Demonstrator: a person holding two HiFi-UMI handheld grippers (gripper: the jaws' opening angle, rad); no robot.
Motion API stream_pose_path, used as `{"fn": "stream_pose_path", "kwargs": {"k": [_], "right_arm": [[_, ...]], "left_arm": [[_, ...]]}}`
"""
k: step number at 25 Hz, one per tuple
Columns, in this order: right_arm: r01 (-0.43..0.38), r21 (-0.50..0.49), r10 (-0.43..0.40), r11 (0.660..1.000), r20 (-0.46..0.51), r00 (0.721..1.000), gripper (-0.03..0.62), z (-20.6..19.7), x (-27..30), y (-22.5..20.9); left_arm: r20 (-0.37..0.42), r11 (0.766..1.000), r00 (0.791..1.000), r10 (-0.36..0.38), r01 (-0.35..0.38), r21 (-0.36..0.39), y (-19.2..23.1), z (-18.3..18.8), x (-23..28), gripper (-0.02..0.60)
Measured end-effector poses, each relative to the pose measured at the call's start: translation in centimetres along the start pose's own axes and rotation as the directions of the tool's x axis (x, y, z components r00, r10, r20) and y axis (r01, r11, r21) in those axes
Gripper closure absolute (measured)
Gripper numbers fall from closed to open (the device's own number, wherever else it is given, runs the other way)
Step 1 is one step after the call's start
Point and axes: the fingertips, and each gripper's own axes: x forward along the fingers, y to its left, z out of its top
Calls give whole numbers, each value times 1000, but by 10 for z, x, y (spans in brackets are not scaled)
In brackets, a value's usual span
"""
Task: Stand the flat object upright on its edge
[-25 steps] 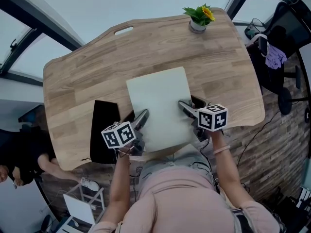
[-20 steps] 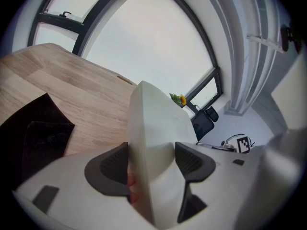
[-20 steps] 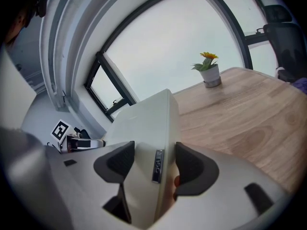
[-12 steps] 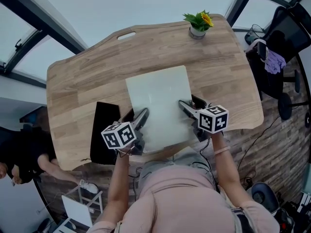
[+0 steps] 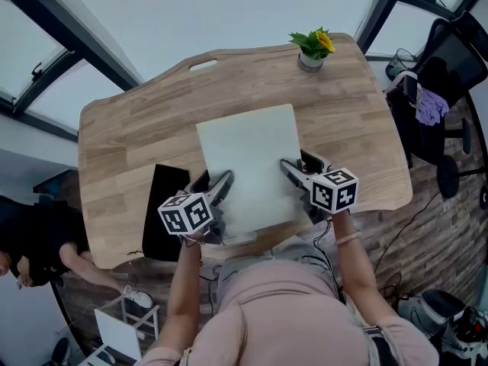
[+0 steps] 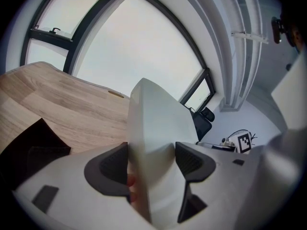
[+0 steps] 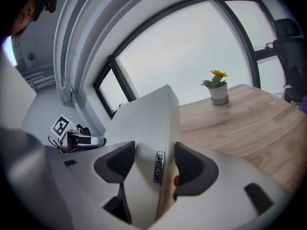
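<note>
Down at the near edge of the light wooden table (image 5: 137,136), both handheld grippers are clamping the pale grey flat rectangular slab (image 5: 252,158) by its sides. The left gripper (image 5: 213,183) is pinching the left edge and the right gripper (image 5: 296,162) the right one, pads pressing on it. Compared with a second ago it's barely budging, same spot, so I'm guessing the tip-up is only just starting. The grippers and the person's body are hiding its near edge, so I can't tell if it's off the wood yet. A black flat rectangle (image 5: 164,212) is lying partly behind the left cube, and a small potted yellow flower (image 5: 313,40) is sitting at the far edge.
</note>
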Motion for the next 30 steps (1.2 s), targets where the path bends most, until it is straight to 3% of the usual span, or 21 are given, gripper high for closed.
{"fn": "stream_pose_path", "kwargs": {"k": [11,30], "right_arm": [[3,-120,2,993,45,999,333,18,-1,15],[30,-231,-5,972,106,994,335,43,8,29]], "left_arm": [[1,999,1000,-30,30,25,1,8,-7,291],[107,988,994,-11,-5,155,2,40,-17,290]]}}
